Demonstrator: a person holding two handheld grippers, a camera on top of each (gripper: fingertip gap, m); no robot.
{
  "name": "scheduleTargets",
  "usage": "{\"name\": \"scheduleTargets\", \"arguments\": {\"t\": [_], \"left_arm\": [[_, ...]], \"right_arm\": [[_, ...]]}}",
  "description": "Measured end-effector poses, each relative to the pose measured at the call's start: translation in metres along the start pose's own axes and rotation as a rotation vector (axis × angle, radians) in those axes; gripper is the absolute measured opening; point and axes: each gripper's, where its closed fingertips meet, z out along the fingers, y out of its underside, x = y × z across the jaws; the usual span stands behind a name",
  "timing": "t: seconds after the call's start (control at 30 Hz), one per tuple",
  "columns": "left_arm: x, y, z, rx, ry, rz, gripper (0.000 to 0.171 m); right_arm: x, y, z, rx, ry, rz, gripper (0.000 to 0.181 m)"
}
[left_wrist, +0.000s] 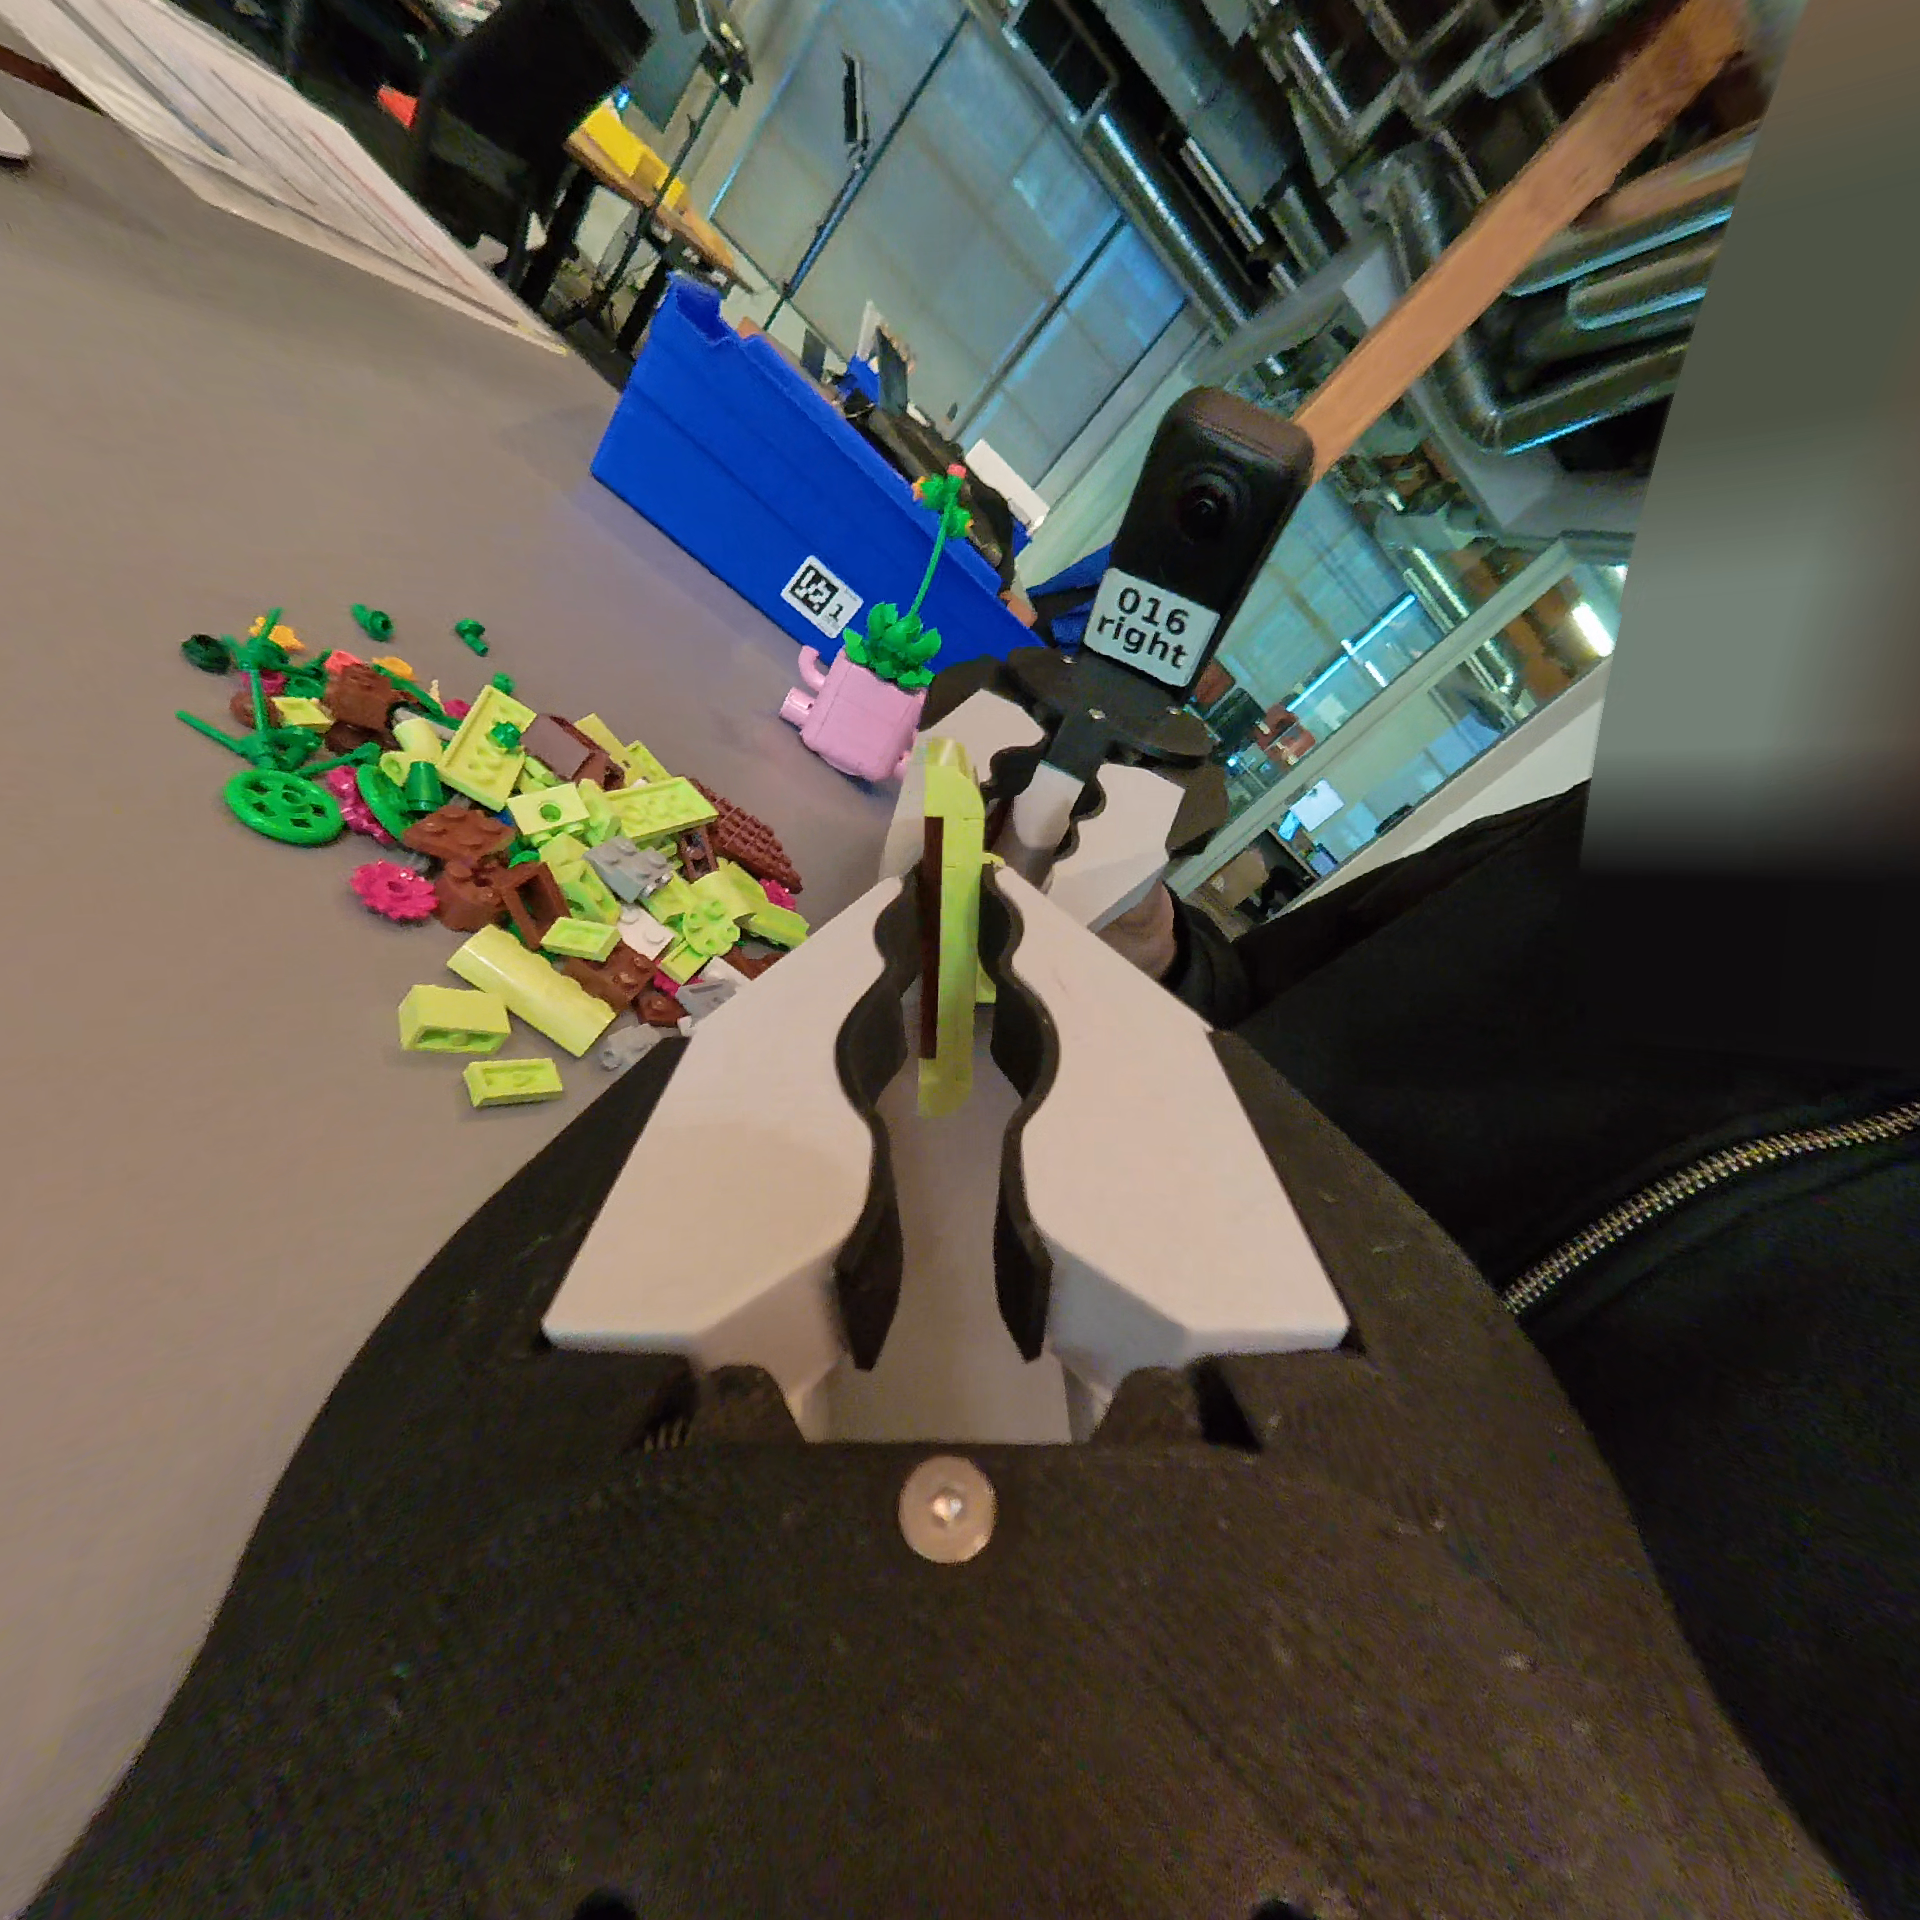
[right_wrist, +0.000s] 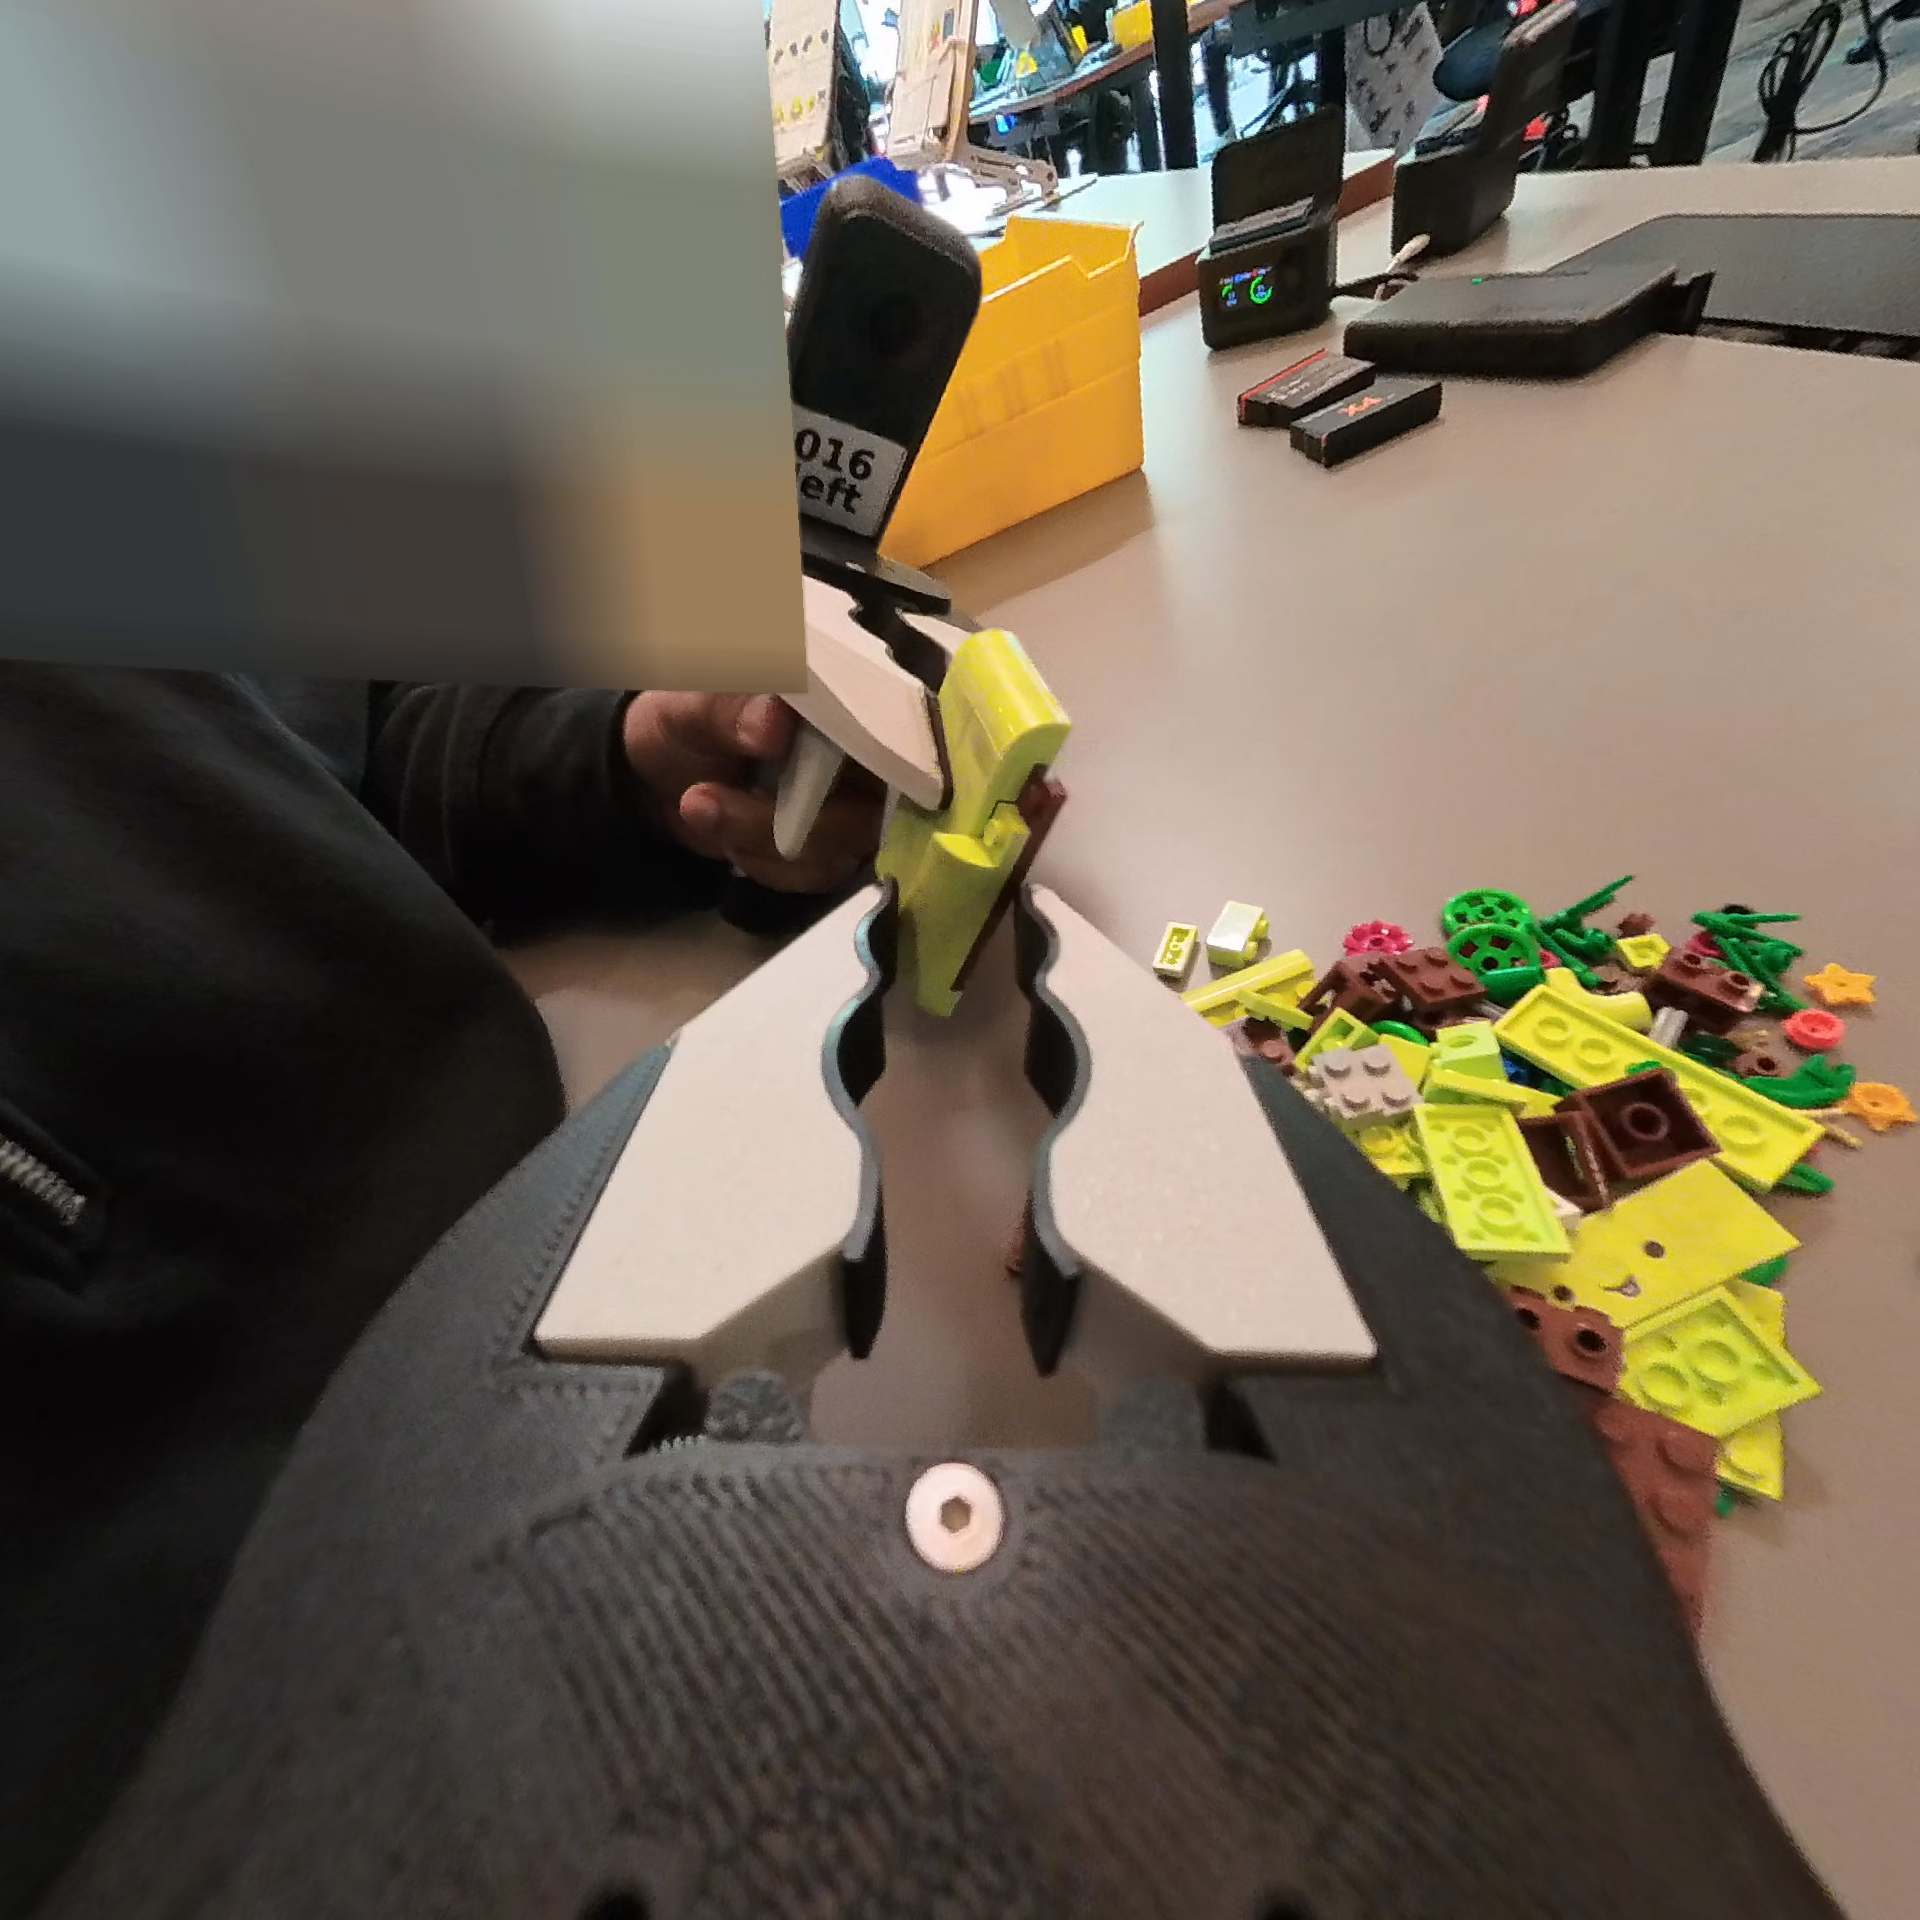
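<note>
right now one lime-and-brown brick assembly (right_wrist: 966, 831) sits between both tools above the grey surface (left_wrist: 260, 436), so it seems braced from two ends. left tool (left_wrist: 951, 935) is clamped on it; right tool (right_wrist: 951, 935) pinches its lower end. one loose brick pile (left_wrist: 520, 831), one pink pot plant (left_wrist: 862, 696), one blue bin (left_wrist: 748, 457).

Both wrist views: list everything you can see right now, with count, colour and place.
brick assembly: one, lime and brown, gripped from both ends
loose brick pile: many, lime, brown, green, pink, on grey table
flower pot model: one, pink, green plant, beyond pile
blue bin: one, behind pot
yellow bin: one, table's far side
black devices: several, far table
left gripper: shut on assembly
right gripper: fingers around assembly's other end
hand: one, holding left gripper
</note>
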Motion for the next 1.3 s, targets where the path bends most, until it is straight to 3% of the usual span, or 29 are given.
{"name": "scheduleTargets", "arguments": {"t": [0.13,0.2,0.37,0.53,0.67,0.8,1.1,1.3], "left_arm": [[0.006,0.000,0.002,-0.002,0.014,0.065,0.009],[0.005,0.000,0.003,-0.008,-0.023,0.117,0.025],[0.002,-0.005,0.001,0.009,-0.114,0.251,0.045],[0.010,-0.005,0.004,0.033,-0.031,0.143,0.052],[0.010,-0.013,-0.004,0.067,0.045,0.000,0.049],[0.007,-0.017,-0.008,0.075,0.038,-0.014,0.050],[0.007,0.000,0.002,-0.035,-0.080,0.274,0.060],[0.006,0.009,0.002,-0.117,-0.111,0.358,0.048]], "right_arm": [[-0.004,-0.010,-0.006,0.049,-0.005,-0.040,0.016],[-0.002,-0.016,-0.011,0.064,0.042,-0.115,0.014],[0.010,-0.026,-0.023,0.025,0.358,-0.558,0.013],[0.009,-0.017,-0.011,-0.118,0.578,-1.030,0.014],[0.006,-0.014,-0.006,-0.155,0.643,-1.228,0.014],[0.005,-0.014,-0.007,-0.149,0.639,-1.242,0.014],[-0.003,-0.010,-0.001,-0.135,0.583,-1.224,0.014],[-0.015,-0.001,0.008,-0.122,0.461,-1.130,0.014]]}}
